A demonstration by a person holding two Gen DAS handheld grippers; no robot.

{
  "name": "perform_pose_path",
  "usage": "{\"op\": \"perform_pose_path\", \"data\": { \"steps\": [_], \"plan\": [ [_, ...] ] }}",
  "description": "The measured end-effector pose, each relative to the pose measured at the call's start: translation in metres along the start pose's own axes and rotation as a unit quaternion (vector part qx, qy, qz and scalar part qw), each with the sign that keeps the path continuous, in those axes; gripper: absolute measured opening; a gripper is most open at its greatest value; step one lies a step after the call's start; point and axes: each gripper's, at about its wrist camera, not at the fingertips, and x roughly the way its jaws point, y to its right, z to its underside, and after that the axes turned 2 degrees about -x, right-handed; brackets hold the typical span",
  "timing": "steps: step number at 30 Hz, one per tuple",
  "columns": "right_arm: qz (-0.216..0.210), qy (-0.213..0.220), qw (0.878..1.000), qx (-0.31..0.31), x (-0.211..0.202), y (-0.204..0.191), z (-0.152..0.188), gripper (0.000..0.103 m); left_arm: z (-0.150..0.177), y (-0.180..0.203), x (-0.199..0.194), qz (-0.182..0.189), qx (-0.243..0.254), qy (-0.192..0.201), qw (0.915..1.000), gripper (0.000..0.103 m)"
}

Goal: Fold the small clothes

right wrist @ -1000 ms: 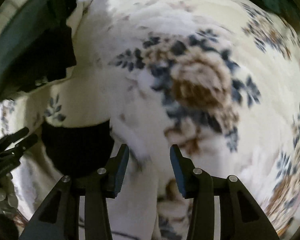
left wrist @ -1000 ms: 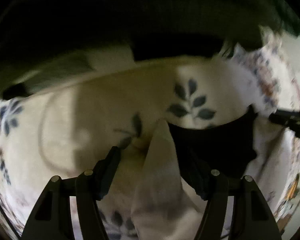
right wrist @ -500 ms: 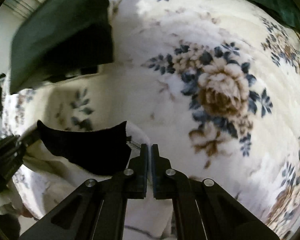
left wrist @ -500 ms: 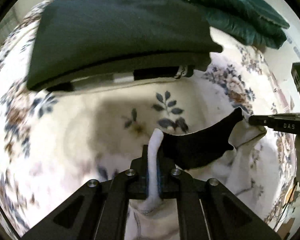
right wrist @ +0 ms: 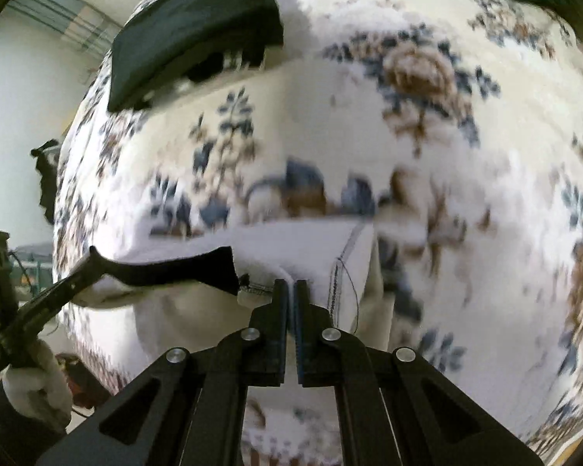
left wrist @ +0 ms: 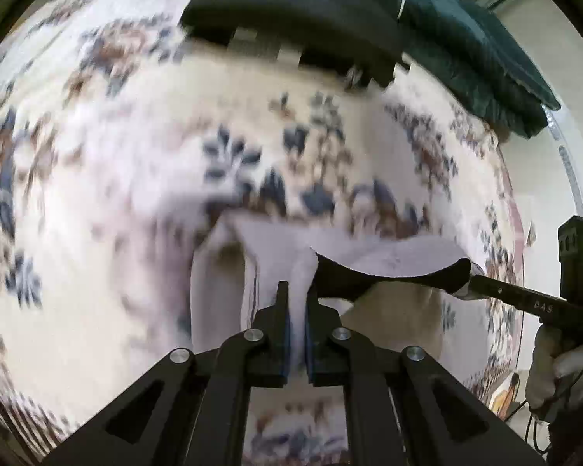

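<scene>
Garment (left wrist: 373, 256) clamped, stitched seam (right wrist: 336, 283) right view only

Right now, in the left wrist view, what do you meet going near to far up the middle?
left gripper shut on the white garment → floral blanket → black folded clothes

A soft matt white cloth garment (left wrist: 283, 256) with a black band (left wrist: 388, 275) was seen above the fuzzy floral blanket (left wrist: 116, 155); the gripper fingers (left wrist: 281, 322) looked matt black plastic.
</scene>
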Motion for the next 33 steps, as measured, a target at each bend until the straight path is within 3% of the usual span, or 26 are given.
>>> {"op": "perform_pose_path", "data": {
  "steps": [5,10,11,13,14,15,16,21,27,29,31,32,33],
  "plan": [
    [0.004,-0.056,0.998,-0.010,0.020,0.008,0.061,0.003,0.048,-0.015,0.012,-0.013,-0.002,-0.037,0.9992,0.004],
    [0.002,-0.103,0.994,-0.038,0.035,0.008,0.095,0.004,0.074,-0.028,0.017,-0.018,-0.013,-0.086,0.9961,0.009],
    [0.003,-0.114,0.993,-0.040,0.036,0.009,0.101,0.008,0.077,-0.030,0.013,-0.013,-0.019,-0.089,0.9957,0.013],
    [-0.003,-0.130,0.991,-0.035,0.034,0.014,0.105,0.021,0.077,-0.035,0.003,-0.013,-0.035,-0.088,0.9954,0.033],
    [-0.008,-0.134,0.991,-0.025,0.032,0.020,0.106,0.037,0.077,-0.038,-0.001,-0.009,-0.042,-0.083,0.9956,0.036],
    [-0.019,-0.130,0.991,-0.009,0.026,0.027,0.107,0.045,0.076,-0.041,-0.005,-0.006,-0.049,-0.078,0.9957,0.040],
    [-0.028,-0.124,0.992,0.004,0.022,0.033,0.108,0.046,0.072,-0.046,-0.010,-0.006,-0.061,-0.067,0.9959,0.040],
    [-0.063,-0.076,0.988,0.120,0.006,0.080,0.089,0.046,0.036,-0.060,0.002,0.000,-0.090,-0.041,0.9951,0.041],
    [-0.095,-0.034,0.971,0.215,0.030,0.111,0.044,0.046,-0.016,-0.049,0.058,0.007,-0.074,-0.041,0.9964,0.038],
    [-0.105,-0.034,0.968,0.226,0.039,0.111,0.029,0.046,-0.023,-0.048,0.068,0.000,-0.063,-0.043,0.9971,0.007],
    [-0.111,-0.030,0.967,0.228,0.047,0.105,0.018,0.028,-0.025,-0.051,0.067,0.004,-0.062,-0.039,0.9973,0.005],
    [-0.102,-0.027,0.968,0.226,0.048,0.101,0.014,0.011,-0.025,-0.052,0.062,0.012,-0.061,-0.033,0.9976,0.005],
    [-0.096,-0.022,0.969,0.225,0.048,0.099,0.013,0.010,-0.026,-0.054,0.059,0.018,-0.063,-0.030,0.9974,0.005]
  ]
}}
